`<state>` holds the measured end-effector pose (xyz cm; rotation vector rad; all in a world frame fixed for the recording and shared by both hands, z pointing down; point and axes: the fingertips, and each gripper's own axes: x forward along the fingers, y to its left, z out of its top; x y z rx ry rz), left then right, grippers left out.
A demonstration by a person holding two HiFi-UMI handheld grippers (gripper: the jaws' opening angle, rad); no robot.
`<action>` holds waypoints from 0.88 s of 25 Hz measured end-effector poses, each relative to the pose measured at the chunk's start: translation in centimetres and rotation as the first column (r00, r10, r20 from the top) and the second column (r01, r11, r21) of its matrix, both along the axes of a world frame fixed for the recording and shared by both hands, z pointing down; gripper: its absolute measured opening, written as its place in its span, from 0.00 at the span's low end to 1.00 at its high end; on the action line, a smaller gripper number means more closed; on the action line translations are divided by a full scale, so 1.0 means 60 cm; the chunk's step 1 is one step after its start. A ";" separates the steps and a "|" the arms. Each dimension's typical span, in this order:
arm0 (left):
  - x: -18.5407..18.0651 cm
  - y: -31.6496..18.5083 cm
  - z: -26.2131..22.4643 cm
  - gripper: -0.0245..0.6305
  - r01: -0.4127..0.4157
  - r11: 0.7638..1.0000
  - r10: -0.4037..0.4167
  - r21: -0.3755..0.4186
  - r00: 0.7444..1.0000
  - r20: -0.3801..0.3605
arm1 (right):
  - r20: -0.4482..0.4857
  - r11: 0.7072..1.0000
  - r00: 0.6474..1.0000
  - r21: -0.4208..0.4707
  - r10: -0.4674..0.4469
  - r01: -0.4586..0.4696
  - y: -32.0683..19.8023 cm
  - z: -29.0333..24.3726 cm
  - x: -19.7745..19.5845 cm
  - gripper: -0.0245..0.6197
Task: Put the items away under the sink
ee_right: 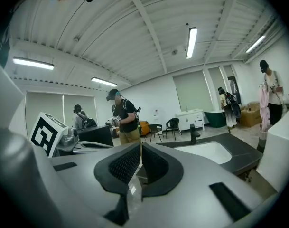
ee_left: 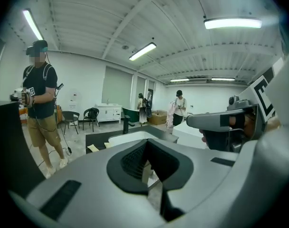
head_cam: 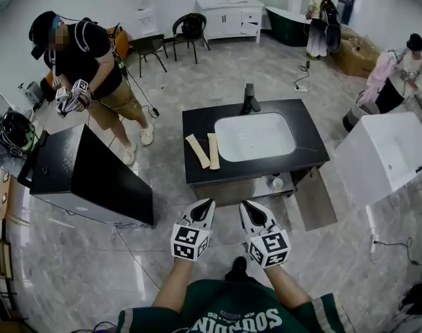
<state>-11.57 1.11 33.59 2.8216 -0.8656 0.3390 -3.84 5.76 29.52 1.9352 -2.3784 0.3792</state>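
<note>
The left gripper is held low in front of the person with its jaws drawn together on nothing. It points up the head view toward the vanity. The two pale strips lie flat at its 12 o'clock, on the black counter just left of the basin. One strip runs from about 11 to 5 o'clock and the other nearly 12 to 6, and their near ends almost meet. The right gripper sits just beside the left, likewise closed and empty, with the strips toward its 11 o'clock. The left is therefore probably the nearer and straighter reach. It would likely need to open and close across a strip's narrow width, roughly along the 9 to 3 line. The open shelf under the counter lies at 12 o'clock from the right gripper.
</note>
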 end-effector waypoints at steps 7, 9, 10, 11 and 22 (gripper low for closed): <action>0.012 -0.030 0.025 0.05 0.102 0.994 -0.102 -0.026 0.995 0.022 | -0.005 0.988 0.991 -0.075 -0.133 0.132 -0.069 0.046 0.020 0.10; 0.011 -0.044 0.029 0.05 0.119 0.992 -0.119 -0.028 0.993 0.023 | -0.015 0.988 0.991 -0.080 -0.134 0.133 -0.092 0.058 0.022 0.11; 0.011 -0.052 0.030 0.05 0.126 0.992 -0.126 -0.028 0.992 0.022 | -0.018 0.988 0.991 -0.080 -0.134 0.132 -0.104 0.063 0.022 0.11; 0.011 -0.060 0.033 0.05 0.131 0.991 -0.130 -0.029 0.991 0.022 | -0.021 0.988 0.991 -0.081 -0.133 0.131 -0.115 0.067 0.022 0.11; 0.030 -0.208 0.077 0.05 0.095 0.994 -0.094 -0.053 0.995 0.025 | -0.048 0.983 0.995 -0.169 -0.082 0.073 -0.270 0.142 0.026 0.20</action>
